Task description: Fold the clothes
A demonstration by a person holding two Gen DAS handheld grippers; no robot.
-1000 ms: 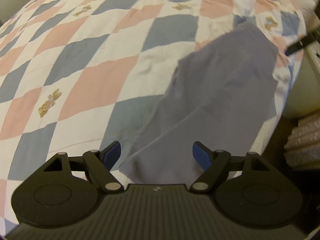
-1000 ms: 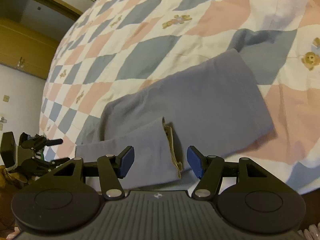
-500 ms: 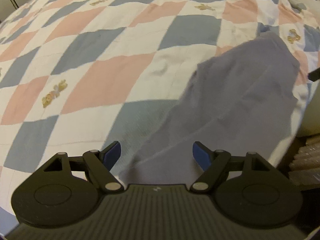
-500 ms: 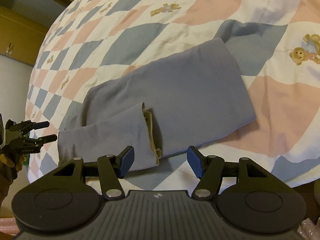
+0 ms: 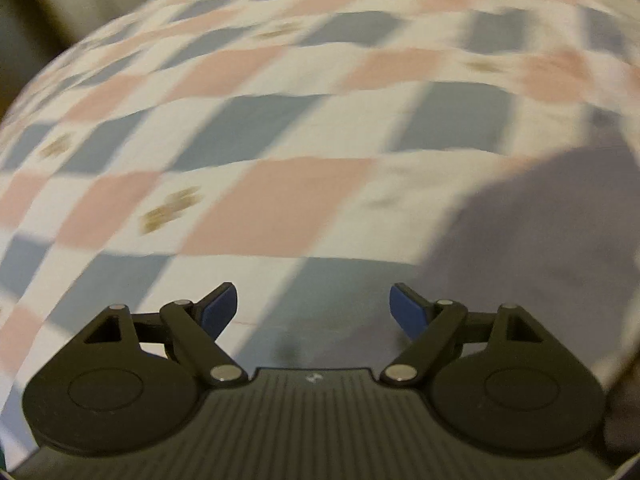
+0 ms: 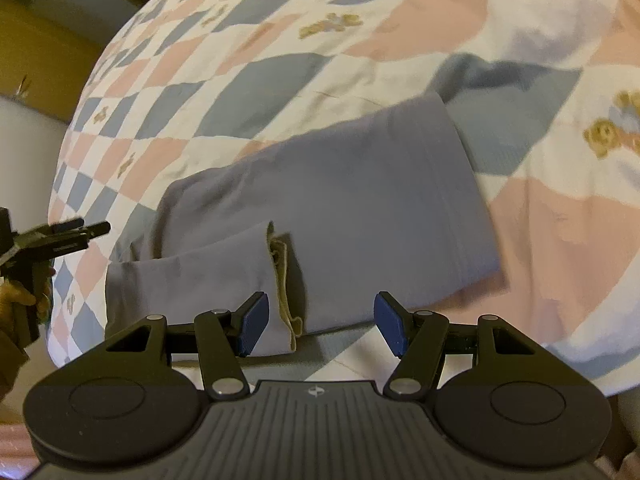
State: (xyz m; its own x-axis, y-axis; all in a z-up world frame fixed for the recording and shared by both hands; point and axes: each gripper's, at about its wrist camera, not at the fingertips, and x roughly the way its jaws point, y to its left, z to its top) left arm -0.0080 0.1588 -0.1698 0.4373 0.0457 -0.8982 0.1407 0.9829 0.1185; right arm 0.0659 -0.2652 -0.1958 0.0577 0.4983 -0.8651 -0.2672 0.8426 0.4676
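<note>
Garment [image 6: 328, 200]: grey-blue, long-sleeved, lying flat on quilt [image 6: 560, 216] near the bed's edge; one sleeve [image 6: 192, 272] folded across the body, its cuff showing a yellowish lining.
Quilt: checked in pink, blue-grey and white, with small bear motifs.
Right gripper [image 6: 320, 322]: blue-padded fingers spread apart, holding nothing, hovering just above the sleeve cuff and the garment's near edge.
Left gripper [image 5: 314, 308]: fingers spread apart, empty, over bare quilt; garment [image 5: 540, 240] lies to its right, close to the right finger. Left view blurred.
Left gripper also visible in the right view, at far left [image 6: 80, 230], held by a hand [image 6: 24, 296], beside the garment's far end.
</note>
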